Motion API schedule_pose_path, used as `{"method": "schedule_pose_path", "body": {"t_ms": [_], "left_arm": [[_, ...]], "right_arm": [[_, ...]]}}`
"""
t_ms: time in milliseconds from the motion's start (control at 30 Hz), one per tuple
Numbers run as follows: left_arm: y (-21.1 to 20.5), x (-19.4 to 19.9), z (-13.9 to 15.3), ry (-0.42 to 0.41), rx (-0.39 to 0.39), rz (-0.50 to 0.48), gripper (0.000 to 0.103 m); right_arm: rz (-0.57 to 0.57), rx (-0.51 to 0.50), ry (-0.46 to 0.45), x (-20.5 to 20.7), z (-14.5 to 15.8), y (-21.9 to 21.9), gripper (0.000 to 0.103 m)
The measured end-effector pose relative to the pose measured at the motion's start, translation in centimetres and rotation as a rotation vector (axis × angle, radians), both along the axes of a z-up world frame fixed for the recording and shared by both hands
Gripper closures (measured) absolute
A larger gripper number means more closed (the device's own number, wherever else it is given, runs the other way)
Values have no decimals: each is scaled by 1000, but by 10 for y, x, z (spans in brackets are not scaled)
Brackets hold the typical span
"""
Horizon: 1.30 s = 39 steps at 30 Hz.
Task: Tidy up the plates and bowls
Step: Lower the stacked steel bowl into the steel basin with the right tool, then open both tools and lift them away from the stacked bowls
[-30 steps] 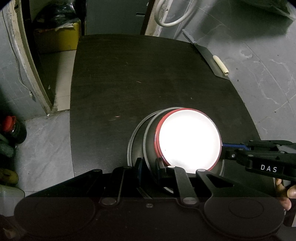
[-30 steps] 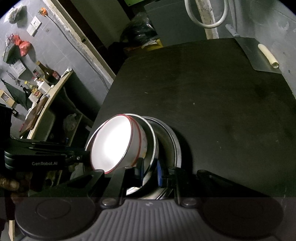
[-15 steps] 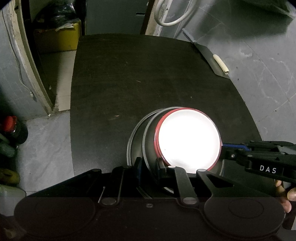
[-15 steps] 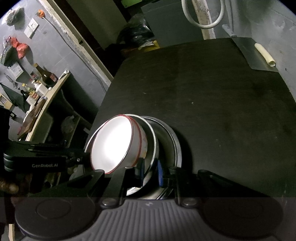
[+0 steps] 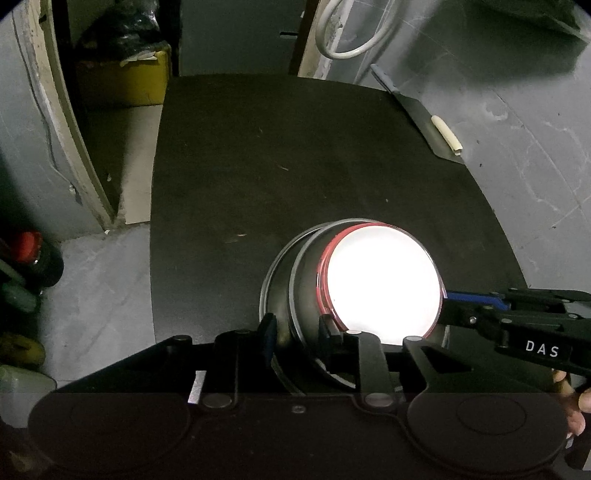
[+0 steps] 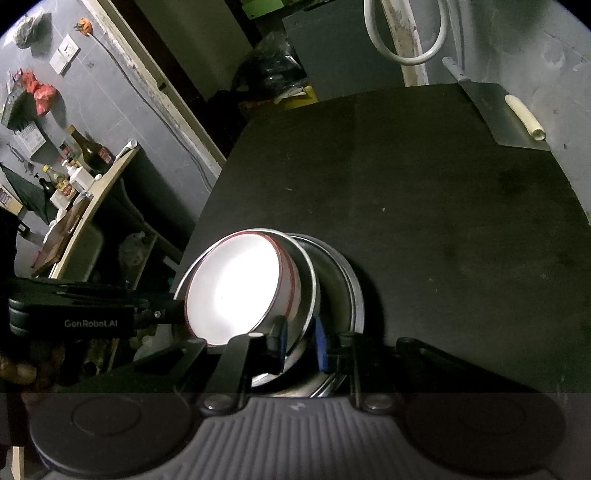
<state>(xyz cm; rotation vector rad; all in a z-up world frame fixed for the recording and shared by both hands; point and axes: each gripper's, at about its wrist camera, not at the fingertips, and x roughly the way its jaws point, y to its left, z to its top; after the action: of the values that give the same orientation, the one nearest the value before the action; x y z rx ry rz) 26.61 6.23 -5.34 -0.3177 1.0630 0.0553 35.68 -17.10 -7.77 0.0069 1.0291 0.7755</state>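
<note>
A white bowl with a red rim [image 5: 384, 284] [image 6: 232, 288] sits inside a steel bowl [image 5: 303, 291] [image 6: 304, 280]. That stack rests on a steel plate [image 5: 267, 295] [image 6: 354, 291] near the front edge of the dark table [image 5: 295, 155]. My left gripper [image 5: 296, 332] straddles the steel bowl's near rim with its jaws opening, and a gap shows beside the left pad. My right gripper [image 6: 300, 341] is shut on the steel bowl's rim from the opposite side. Each gripper also shows in the other view: the right gripper [image 5: 448, 306] and the left gripper [image 6: 177, 310].
A cleaver [image 5: 428, 122] with a pale roll on its blade lies at the table's far right corner. A white hose loop [image 5: 354, 33] hangs behind. Bottles [image 5: 33, 258] stand on the floor left of the table. A shelf with bottles [image 6: 77, 173] is at the left.
My left gripper's fingers have spread apart off the steel bowl's rim. The stack and the right gripper have not moved.
</note>
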Motion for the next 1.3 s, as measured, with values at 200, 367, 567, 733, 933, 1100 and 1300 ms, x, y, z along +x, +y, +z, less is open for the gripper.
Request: {"method": "schedule_pose_path", "body": {"t_ms": [200,367,567,733,933,1100,1300], "left_arm": [[-4,-1,5,-6,60,7,64],[-4,-2,7,-8,83,17,57],[-4,-5,11,-24,114,28,48],[-4,-9,16,-56,114,39,33],[-8,-12,20,-71,125,40,29],[-9,-15,24,-79,126,46,22],[-12,-22,28,-94,137,76,12]], "right_arm": [[-36,4,3,-1,0,-4,72],[-55,11,-4,-4,1,-8,68],[-75,16,-16,-9,3,-12,62],[-91,21,-27,-15,5,-16,58],[-107,33,-50,-19,10,-19,48],[-110,44,-58,-19,13,-22,34],[-100,55,-76,-26,17,-27,20]]}}
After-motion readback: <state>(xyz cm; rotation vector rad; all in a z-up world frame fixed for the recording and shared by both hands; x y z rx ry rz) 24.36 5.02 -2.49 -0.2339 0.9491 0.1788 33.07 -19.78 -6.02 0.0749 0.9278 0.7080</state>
